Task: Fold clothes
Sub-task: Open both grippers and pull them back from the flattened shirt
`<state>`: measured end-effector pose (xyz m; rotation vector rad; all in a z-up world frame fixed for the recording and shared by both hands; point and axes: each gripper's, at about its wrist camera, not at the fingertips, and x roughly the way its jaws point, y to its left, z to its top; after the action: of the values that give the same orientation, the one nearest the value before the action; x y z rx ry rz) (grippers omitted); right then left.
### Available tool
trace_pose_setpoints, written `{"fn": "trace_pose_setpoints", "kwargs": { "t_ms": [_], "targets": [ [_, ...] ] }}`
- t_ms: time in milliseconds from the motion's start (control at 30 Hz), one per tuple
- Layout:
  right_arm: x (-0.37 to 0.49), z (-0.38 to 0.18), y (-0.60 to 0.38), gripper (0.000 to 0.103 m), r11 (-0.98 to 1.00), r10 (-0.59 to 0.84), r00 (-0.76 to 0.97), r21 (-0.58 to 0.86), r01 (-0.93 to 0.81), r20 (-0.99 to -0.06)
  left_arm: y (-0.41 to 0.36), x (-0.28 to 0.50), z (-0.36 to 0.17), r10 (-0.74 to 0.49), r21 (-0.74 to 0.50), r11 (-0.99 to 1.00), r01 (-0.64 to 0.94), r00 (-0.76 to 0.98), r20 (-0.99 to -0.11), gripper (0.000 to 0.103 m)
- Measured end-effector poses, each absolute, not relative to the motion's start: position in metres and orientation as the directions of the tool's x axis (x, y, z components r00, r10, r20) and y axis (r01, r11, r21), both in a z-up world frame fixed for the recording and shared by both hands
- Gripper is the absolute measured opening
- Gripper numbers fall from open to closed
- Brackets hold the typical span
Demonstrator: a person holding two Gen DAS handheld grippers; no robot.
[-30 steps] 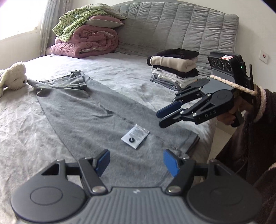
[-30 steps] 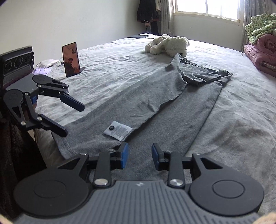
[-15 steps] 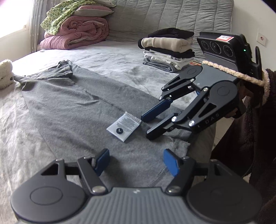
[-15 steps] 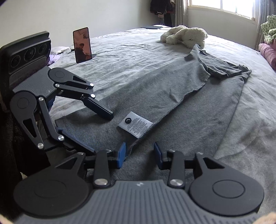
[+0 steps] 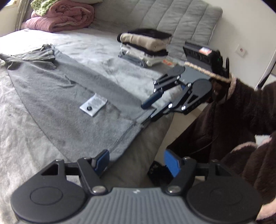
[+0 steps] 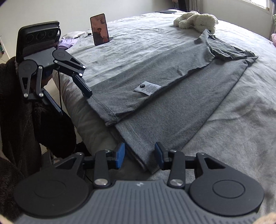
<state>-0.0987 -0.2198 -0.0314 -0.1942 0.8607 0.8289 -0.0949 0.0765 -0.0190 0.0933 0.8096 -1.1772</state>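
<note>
I see my left gripper [image 5: 136,162] spread at the gray shirt's [image 6: 172,96] hem on the bed [image 6: 241,129], my right gripper [image 6: 139,153], just been opening, straddling its 6 o'clock corner unpinched; only the left view shows the folded stack [image 5: 144,46] at 12, only the right the phone [image 6: 99,29] at 11.

Big bed [image 6: 232,131] with rumpled grey cover filled most of both views. Grey quilted headboard [image 5: 165,19] stood against a pale wall [image 5: 248,27] with a white socket [image 5: 240,50]. Pink rolled duvet [image 5: 62,19] lay by the headboard, green patterned bedding on top. Plain off-white wall [image 6: 51,10] on the far side. Daylight came from a window [image 6: 258,3] at the corner. Pale floor tiles [image 6: 51,86] beside the bed.
</note>
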Motion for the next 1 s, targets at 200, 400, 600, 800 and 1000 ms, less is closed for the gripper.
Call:
{"fn": "trace_pose_setpoints", "kwargs": {
  "t_ms": [200, 400, 600, 800, 1000],
  "targets": [
    [-0.077, -0.02, -0.216, 0.043, 0.739, 0.6, 0.458, 0.234, -0.631, -0.656, 0.067, -0.073, -0.014, -0.786, -0.322, 0.505, 0.801, 0.272, -0.555, 0.07],
    [-0.058, -0.031, -0.196, 0.043, 0.778, 0.553, 0.496, 0.202, -0.595, -0.669, 0.03, -0.055, -0.044, -0.682, -0.175, 0.57, 0.803, 0.344, -0.645, 0.07],
    [-0.077, -0.048, -0.19, 0.043, 0.749, 0.504, 0.487, 0.081, -0.657, -0.713, 0.036, -0.076, -0.051, -0.671, -0.123, 0.564, 0.817, 0.366, -0.644, 0.07],
    [-0.102, -0.048, -0.209, 0.043, 0.732, 0.513, 0.48, 0.07, -0.678, -0.712, 0.054, -0.121, -0.054, -0.657, -0.057, 0.527, 0.848, 0.364, -0.66, 0.071],
    [-0.121, -0.04, -0.219, 0.044, 0.68, 0.484, 0.418, 0.029, -0.733, -0.769, 0.081, -0.114, -0.032, -0.692, -0.212, 0.471, 0.856, 0.21, -0.691, 0.075]
  ]
}}
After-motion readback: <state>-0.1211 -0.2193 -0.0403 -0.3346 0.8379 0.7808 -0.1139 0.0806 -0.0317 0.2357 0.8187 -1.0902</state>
